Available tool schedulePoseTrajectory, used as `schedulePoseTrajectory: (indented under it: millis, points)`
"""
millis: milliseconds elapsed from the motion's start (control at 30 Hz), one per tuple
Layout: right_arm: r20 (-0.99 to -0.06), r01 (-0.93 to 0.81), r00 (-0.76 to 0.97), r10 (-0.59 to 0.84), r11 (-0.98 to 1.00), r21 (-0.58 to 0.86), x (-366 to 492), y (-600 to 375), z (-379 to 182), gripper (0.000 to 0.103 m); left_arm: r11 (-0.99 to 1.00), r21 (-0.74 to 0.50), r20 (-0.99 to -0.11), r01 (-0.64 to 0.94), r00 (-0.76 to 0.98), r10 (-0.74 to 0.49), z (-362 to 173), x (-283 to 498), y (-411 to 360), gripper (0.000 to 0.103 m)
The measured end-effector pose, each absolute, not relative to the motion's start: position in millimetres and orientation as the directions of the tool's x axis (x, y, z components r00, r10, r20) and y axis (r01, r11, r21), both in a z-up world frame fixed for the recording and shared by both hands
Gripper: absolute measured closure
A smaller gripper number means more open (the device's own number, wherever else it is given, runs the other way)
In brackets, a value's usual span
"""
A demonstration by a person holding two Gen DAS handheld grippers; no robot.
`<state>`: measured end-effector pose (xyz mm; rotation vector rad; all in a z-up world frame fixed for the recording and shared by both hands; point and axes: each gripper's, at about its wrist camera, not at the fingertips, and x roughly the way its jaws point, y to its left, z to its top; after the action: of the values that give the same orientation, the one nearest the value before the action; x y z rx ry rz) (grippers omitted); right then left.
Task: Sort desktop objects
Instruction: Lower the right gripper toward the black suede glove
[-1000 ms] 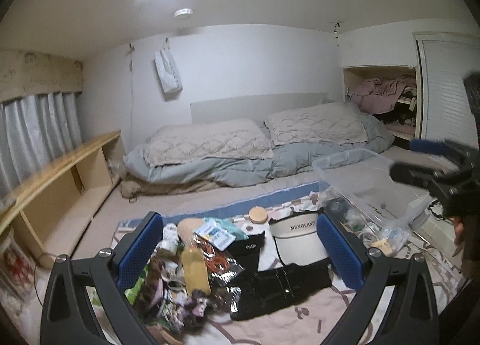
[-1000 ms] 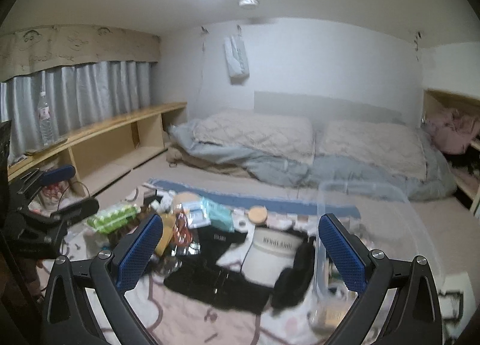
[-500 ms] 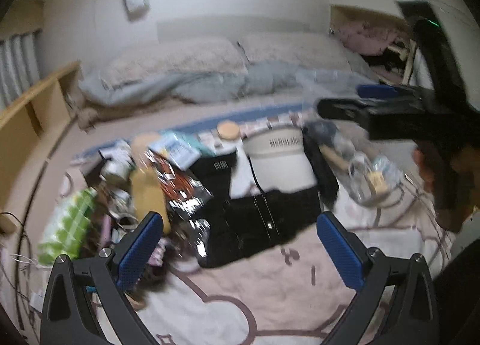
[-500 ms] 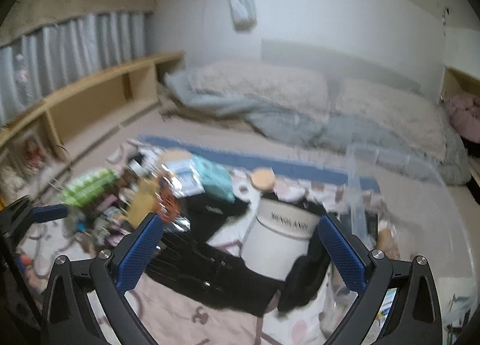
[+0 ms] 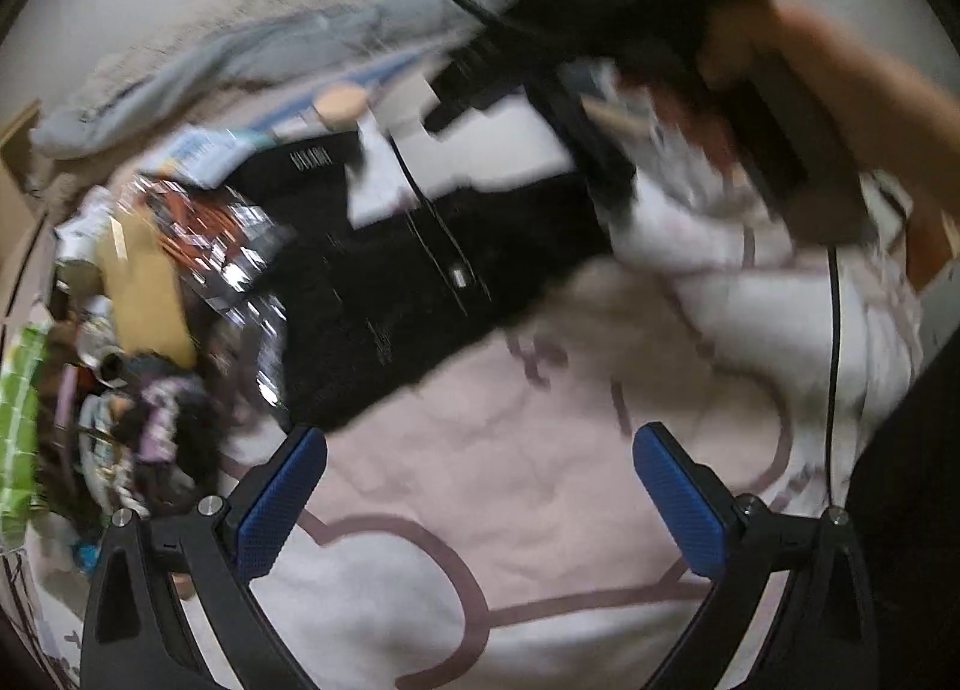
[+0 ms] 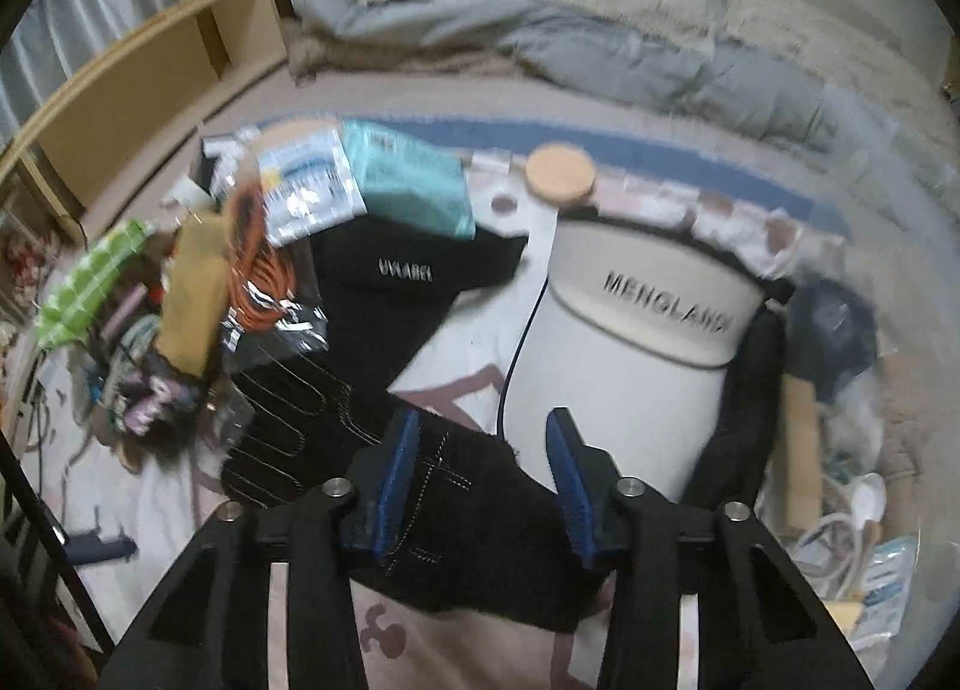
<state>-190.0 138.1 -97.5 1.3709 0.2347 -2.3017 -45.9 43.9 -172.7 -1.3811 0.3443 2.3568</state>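
My right gripper (image 6: 480,471) is low over a black stitched fabric item (image 6: 456,510), and its blue fingers (image 6: 396,480) stand on either side of a fold of it, half closed. A white MENGLAND cap (image 6: 648,330) lies just beyond, with a black cap (image 6: 408,276) to its left. My left gripper (image 5: 480,498) is open and empty above the pink patterned blanket (image 5: 480,510). The same black fabric (image 5: 420,282) lies ahead of it. The right gripper and the hand that holds it blur across the top right of the left wrist view.
A heap of small things lies on the left: an orange cable in a bag (image 6: 258,270), a yellow pouch (image 6: 192,300), a green pack (image 6: 90,270), a teal packet (image 6: 408,186). A clear bin (image 6: 852,450) with odds and ends stands at right. A bed and a wooden shelf (image 6: 150,78) lie behind.
Both grippers have dropped and tilted down toward the blanket. The right gripper has narrowed from wide open and now straddles the black fabric. The left one stays wide open.
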Motion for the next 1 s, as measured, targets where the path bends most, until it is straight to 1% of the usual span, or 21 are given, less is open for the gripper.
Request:
schedulePoseTrajectory:
  millis: [233, 400, 567, 767, 933, 1000]
  points:
    - [-0.897, 0.432, -0.352, -0.267, -0.896, 0.098, -216.8, 135.9, -124.2, 0.086, -0.879, 0.034, -0.908, -0.476, -0.382, 0.172, -210.0, -39.9, 34.8, 0.0]
    - [-0.914, 0.417, -0.329, -0.237, -0.905, 0.085, -233.8, 130.7, -144.0, 0.087, -0.876, 0.049, -0.923, -0.48, -0.358, 0.145, -231.4, -37.7, 26.9, 0.0]
    - [-0.925, 0.418, -0.308, -0.224, -0.905, 0.08, -243.5, 123.1, -157.4, 0.087, -0.865, 0.049, -0.924, -0.499, -0.352, 0.151, -241.5, -30.4, 23.2, 0.0]
    - [-0.942, 0.451, -0.272, -0.198, -0.891, 0.057, -243.4, 106.7, -169.8, 0.087, -0.886, -0.057, -0.938, -0.46, -0.28, 0.206, -245.3, -36.2, 8.5, 0.0]
    - [-0.947, 0.485, -0.262, -0.184, -0.874, 0.036, -230.0, 104.9, -173.7, 0.087, -0.883, -0.052, -0.939, -0.467, -0.279, 0.202, -238.9, -33.6, 6.8, 0.0]
    - [-0.95, 0.488, -0.247, -0.191, -0.871, 0.048, -225.4, 109.2, -173.6, 0.087, -0.886, -0.058, -0.94, -0.46, -0.273, 0.203, -235.4, -34.0, 5.3, 0.0]
